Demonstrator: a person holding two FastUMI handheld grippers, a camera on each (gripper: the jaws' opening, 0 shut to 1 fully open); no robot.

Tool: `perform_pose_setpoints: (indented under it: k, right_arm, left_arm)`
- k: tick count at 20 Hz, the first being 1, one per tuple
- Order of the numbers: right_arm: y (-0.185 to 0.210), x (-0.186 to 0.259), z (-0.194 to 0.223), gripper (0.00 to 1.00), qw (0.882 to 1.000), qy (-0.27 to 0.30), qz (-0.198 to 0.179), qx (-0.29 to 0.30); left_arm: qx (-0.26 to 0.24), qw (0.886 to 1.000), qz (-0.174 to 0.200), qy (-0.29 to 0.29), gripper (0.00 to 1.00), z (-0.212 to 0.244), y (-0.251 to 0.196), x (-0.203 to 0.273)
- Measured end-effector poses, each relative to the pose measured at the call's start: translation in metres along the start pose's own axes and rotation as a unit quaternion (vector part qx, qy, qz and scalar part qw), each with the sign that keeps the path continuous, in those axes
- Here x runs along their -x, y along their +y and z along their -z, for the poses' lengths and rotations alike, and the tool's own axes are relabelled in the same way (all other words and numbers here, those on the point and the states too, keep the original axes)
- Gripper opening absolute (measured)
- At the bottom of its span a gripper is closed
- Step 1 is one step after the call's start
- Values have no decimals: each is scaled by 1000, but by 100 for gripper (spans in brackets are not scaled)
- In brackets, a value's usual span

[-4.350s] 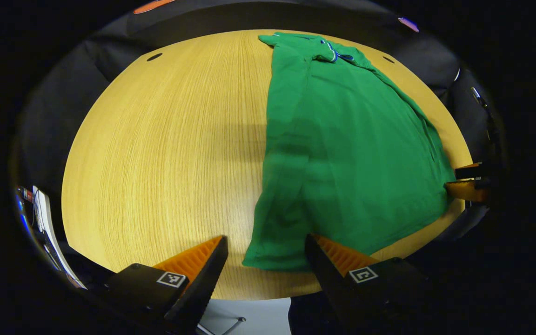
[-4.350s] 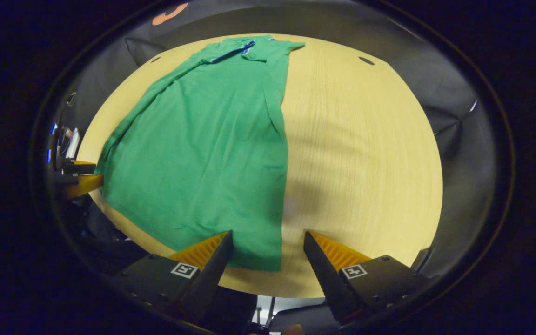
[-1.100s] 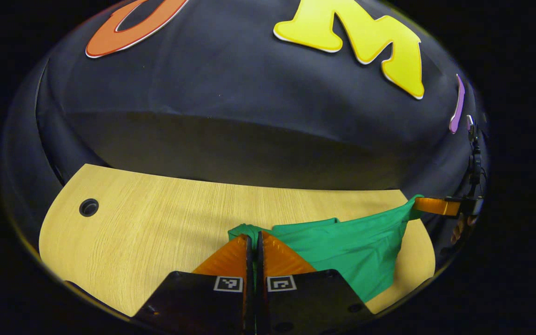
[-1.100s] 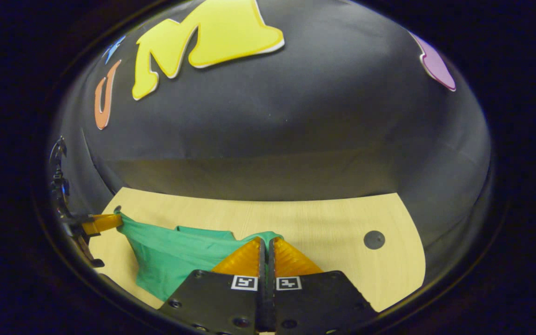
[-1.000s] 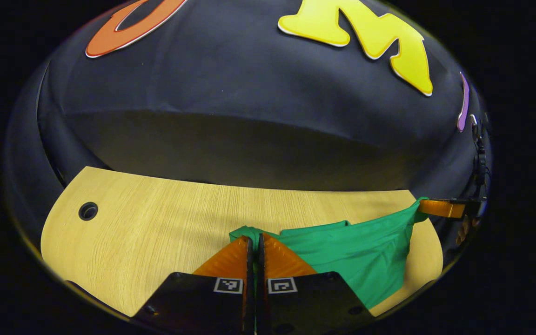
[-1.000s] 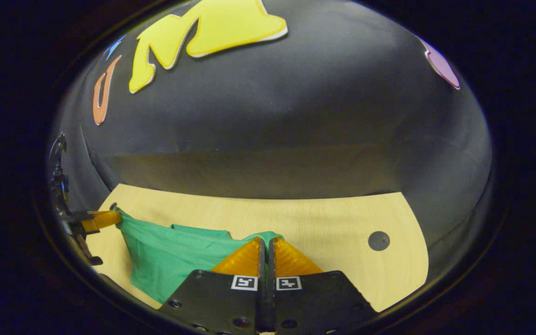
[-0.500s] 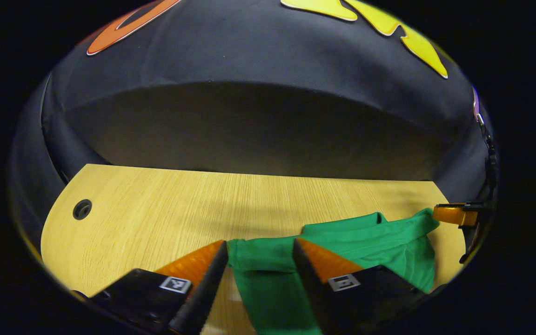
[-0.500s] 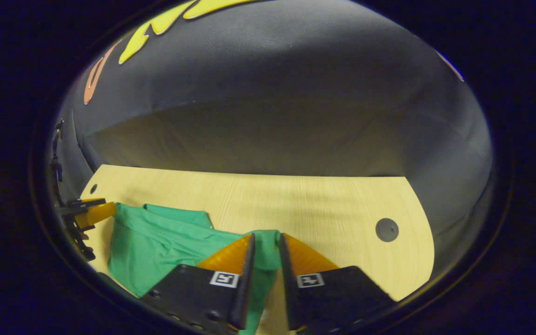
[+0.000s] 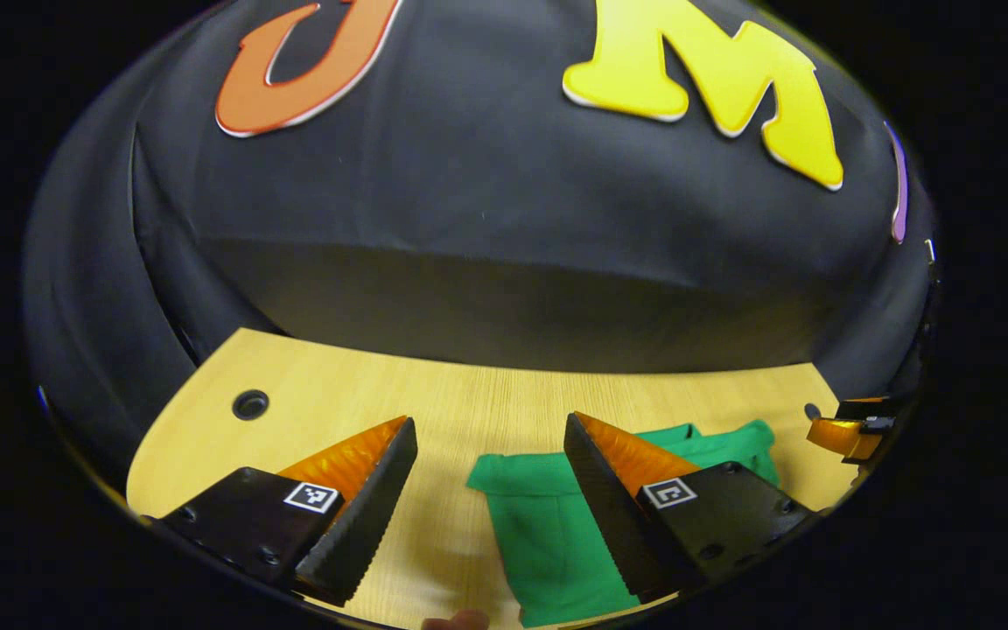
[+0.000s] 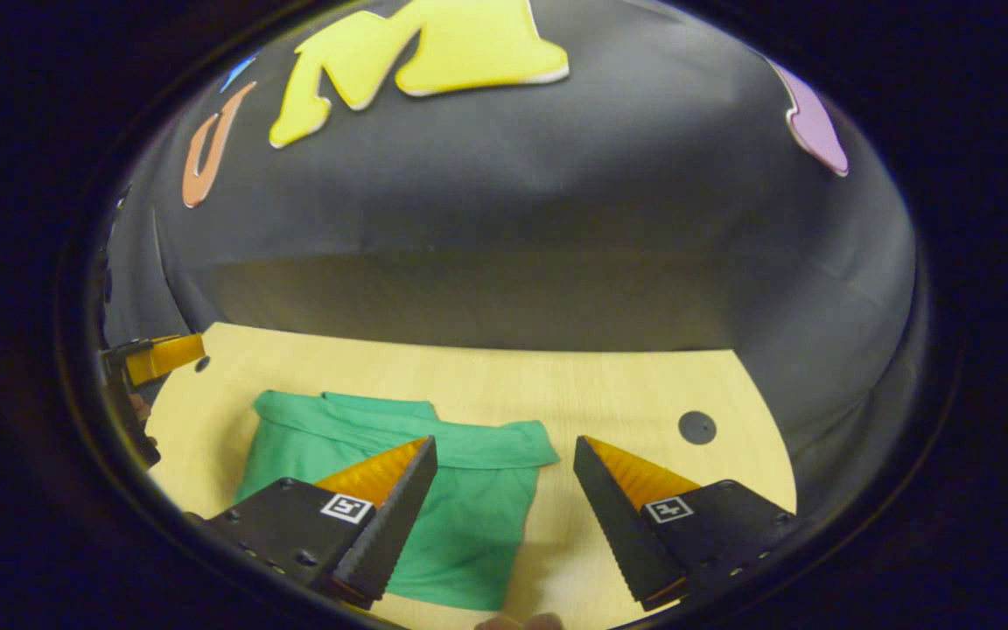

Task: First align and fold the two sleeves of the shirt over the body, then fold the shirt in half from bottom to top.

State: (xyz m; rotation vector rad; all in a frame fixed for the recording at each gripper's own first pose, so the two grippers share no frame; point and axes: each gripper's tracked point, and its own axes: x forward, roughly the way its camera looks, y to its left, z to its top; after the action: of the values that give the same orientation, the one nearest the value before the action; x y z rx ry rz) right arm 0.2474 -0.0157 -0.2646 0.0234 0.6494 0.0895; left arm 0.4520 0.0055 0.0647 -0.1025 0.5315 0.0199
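The green shirt [image 9: 548,525] lies folded flat on the wooden table [image 9: 320,420], its top edge toward the booth wall. In the left gripper view my left gripper [image 9: 491,442] is open above the table, with the shirt's left corner between and below its fingers. In the right gripper view the shirt [image 10: 469,507] lies under my right gripper [image 10: 504,451], which is open and holds nothing. The right gripper [image 9: 850,433] also shows at the far right of the left gripper view. The left gripper [image 10: 154,357] shows at the far left of the right gripper view.
A round cable hole [image 9: 250,404] sits in the table at the left in the left gripper view. Another hole [image 10: 696,427] sits to the right of the shirt in the right gripper view. The black cloth wall rises right behind the table's far edge.
Both grippers carried the hem up to the collar end, then opened and let go. They have since lifted back, and the shirt lies folded in half.
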Motion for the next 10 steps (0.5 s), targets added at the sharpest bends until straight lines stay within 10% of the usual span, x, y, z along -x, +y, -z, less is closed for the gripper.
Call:
perform_pose_setpoints:
  k: [10]
  right_arm:
    - [28,218,-90,96,981,-195,6,6]
  left_arm:
    - [-33,982,7,-186,100,-93,-49,139]
